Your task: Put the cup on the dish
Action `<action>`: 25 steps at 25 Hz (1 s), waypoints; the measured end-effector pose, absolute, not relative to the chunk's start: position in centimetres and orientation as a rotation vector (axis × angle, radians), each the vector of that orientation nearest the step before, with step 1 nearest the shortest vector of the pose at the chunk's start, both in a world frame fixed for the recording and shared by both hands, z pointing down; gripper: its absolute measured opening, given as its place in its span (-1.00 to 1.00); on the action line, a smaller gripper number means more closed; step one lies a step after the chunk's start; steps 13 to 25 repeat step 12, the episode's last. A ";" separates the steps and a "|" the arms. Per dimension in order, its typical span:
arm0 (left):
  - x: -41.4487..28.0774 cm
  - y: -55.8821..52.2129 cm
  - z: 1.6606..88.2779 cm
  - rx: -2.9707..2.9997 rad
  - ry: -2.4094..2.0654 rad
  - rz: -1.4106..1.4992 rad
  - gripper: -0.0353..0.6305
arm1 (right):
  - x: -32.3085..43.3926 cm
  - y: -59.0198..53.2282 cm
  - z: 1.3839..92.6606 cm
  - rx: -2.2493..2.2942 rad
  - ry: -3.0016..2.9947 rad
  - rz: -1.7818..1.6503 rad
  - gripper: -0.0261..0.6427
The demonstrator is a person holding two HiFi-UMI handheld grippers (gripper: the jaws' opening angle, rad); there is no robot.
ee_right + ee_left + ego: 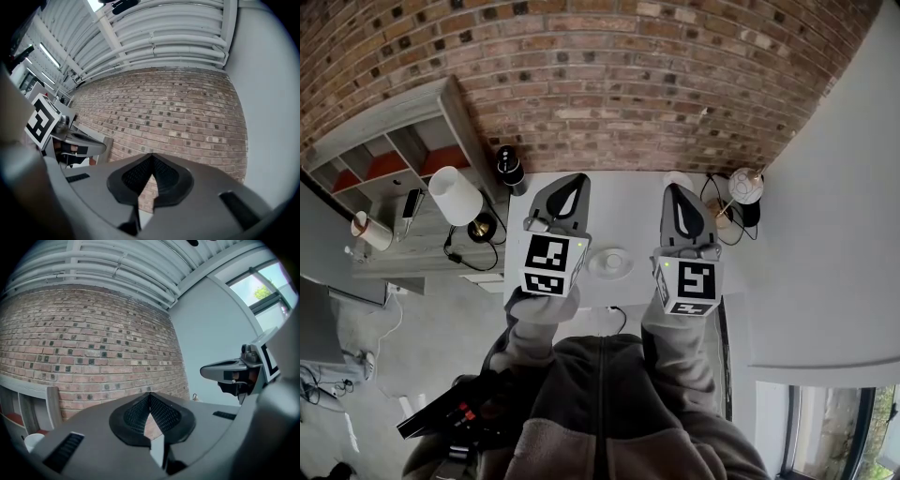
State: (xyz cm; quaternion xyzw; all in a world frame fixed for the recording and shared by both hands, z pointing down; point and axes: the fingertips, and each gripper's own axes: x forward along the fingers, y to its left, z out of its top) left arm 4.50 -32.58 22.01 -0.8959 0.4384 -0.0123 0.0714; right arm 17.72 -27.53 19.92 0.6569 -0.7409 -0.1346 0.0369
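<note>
Both tools raised over the table [628, 192]: I hold the left gripper [574, 181] and right gripper [674, 190] with jaws together and empty, flanking the dish [624, 270], where the cup [609, 260] appears to sit, so neither tool touches them.

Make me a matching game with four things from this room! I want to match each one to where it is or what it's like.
Things:
1. dish
2. lamp shade
3. wall
4. right gripper

Clues:
A. made of brown bricks
B. shut, with nothing in it
C. lying on the white table
D. white, standing off to the left of the table

Right pairs: 1-C, 2-D, 3-A, 4-B
</note>
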 end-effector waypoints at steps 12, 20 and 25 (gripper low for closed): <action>5.6 -33.2 22.4 -2.698 1.280 -0.071 -0.88 | 18.5 -28.4 20.0 2.023 -2.274 -0.401 -0.91; 5.6 -33.2 22.4 -2.698 1.280 -0.071 -0.88 | 18.5 -28.4 20.0 2.023 -2.274 -0.401 -0.91; 5.6 -33.2 22.4 -2.698 1.280 -0.071 -0.88 | 18.5 -28.4 20.0 2.023 -2.274 -0.401 -0.91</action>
